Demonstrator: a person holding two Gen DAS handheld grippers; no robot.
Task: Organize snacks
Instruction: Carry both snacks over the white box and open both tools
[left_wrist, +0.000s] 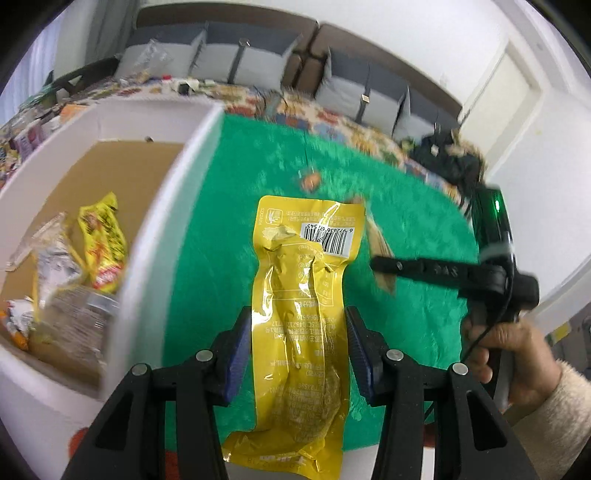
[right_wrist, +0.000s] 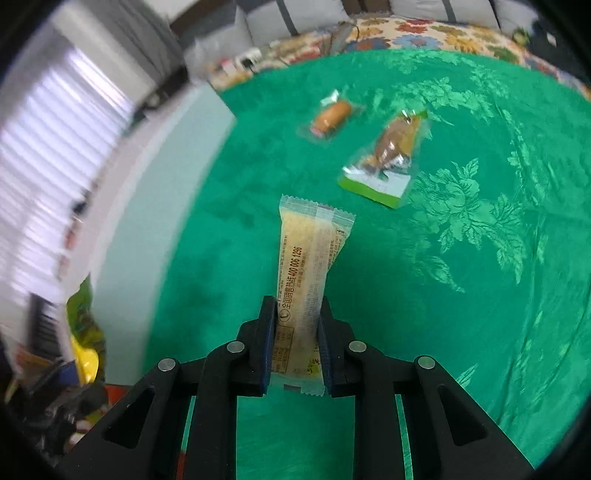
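Observation:
My left gripper (left_wrist: 297, 325) is shut on a long yellow snack pouch (left_wrist: 303, 295) with a barcode, held above the green tablecloth (left_wrist: 258, 177) beside a white box (left_wrist: 162, 236). The box holds several snack packets (left_wrist: 99, 240). My right gripper (right_wrist: 297, 314) is shut on a pale yellow wrapped bar (right_wrist: 306, 266), held above the cloth. The right gripper (left_wrist: 380, 265) also shows in the left wrist view, at the right. Two clear-wrapped snacks lie on the cloth: a small orange one (right_wrist: 330, 116) and a brown one with a green-edged wrapper (right_wrist: 388, 158).
The white box wall (right_wrist: 147, 206) stands at the left of the right wrist view. A floral-covered surface (left_wrist: 332, 114) with clutter and grey cushions (left_wrist: 251, 55) lies behind the table. A black bag (left_wrist: 447, 155) sits at the far right.

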